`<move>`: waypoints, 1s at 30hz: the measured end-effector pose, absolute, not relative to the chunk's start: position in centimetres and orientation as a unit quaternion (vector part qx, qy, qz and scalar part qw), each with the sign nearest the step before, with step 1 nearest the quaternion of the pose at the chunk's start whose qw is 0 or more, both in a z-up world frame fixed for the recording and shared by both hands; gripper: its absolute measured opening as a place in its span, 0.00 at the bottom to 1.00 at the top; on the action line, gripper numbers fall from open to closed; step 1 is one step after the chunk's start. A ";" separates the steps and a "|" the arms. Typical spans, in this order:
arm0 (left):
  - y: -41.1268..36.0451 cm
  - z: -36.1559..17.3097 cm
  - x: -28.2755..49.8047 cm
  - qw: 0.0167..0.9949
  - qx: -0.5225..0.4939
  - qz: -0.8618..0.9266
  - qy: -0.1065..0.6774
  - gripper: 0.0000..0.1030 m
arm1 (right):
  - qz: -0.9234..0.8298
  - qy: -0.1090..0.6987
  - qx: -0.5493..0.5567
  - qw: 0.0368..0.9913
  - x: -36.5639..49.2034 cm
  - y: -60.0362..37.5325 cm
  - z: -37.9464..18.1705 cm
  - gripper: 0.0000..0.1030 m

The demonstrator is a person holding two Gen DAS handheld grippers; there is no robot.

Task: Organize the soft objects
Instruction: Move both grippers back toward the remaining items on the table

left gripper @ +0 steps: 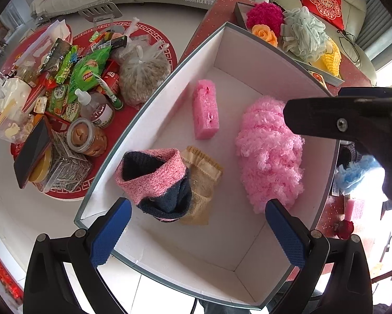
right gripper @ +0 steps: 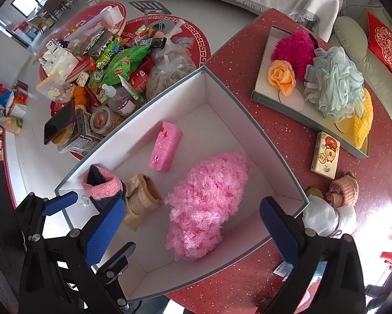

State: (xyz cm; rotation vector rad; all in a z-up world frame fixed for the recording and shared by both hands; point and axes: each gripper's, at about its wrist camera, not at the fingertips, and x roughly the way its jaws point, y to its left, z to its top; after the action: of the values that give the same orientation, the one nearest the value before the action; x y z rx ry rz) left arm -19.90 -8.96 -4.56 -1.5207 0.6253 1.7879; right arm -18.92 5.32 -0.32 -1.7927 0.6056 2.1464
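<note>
left wrist view: left gripper spread, empty, above box. inside box: sponge toward far wall, fluffy pink duster beside it, sock at near-left wall touching tan sock.

right wrist view: right gripper spread, empty, over duster. outside box, right: knit hat, white cloth. judgement: between placements; next move calls for reaching to loose item outside box.
</note>
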 end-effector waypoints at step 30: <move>-2.4 -3.1 -5.3 0.383 -0.550 0.640 0.377 1.00 | 0.692 0.346 -0.592 0.224 1.8 14.7 -5.5 1.00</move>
State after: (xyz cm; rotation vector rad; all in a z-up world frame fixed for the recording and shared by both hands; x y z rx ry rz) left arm -5.33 -2.43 -3.05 -1.4018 0.9624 1.6313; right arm 1.83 14.69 -5.49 -1.6339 0.9548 1.9101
